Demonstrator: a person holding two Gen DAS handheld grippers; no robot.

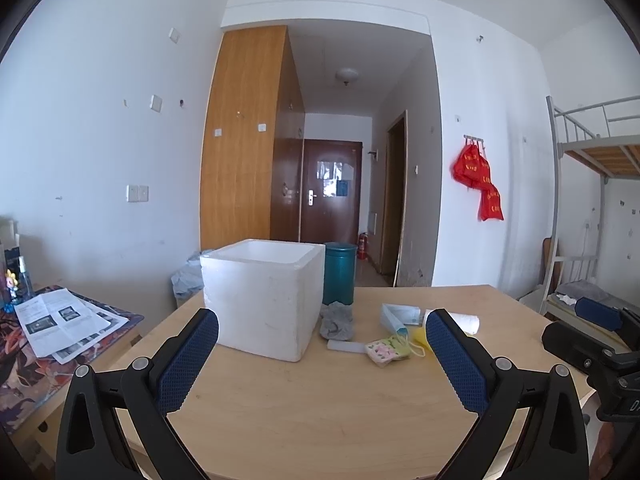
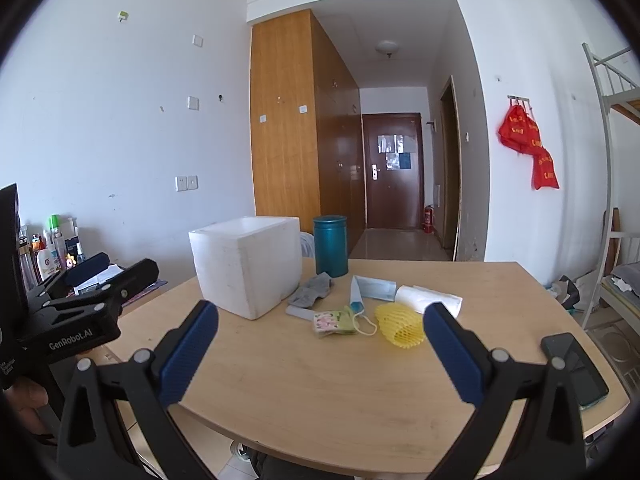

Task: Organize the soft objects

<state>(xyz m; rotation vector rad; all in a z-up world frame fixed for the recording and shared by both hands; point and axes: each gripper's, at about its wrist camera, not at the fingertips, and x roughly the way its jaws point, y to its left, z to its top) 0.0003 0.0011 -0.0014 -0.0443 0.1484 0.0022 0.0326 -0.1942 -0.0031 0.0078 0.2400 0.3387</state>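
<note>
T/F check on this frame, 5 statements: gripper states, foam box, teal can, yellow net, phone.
1. Both grippers, left gripper and right gripper, are open and hold nothing. True.
2. The white foam box has a lid on. False: its top is open.
3. The teal canister stands upright behind the grey sock. True.
4. The yellow foam net lies inside the box. False: it lies on the table, right of the face mask.
5. A dark phone lies near the table's right edge. True.
</note>
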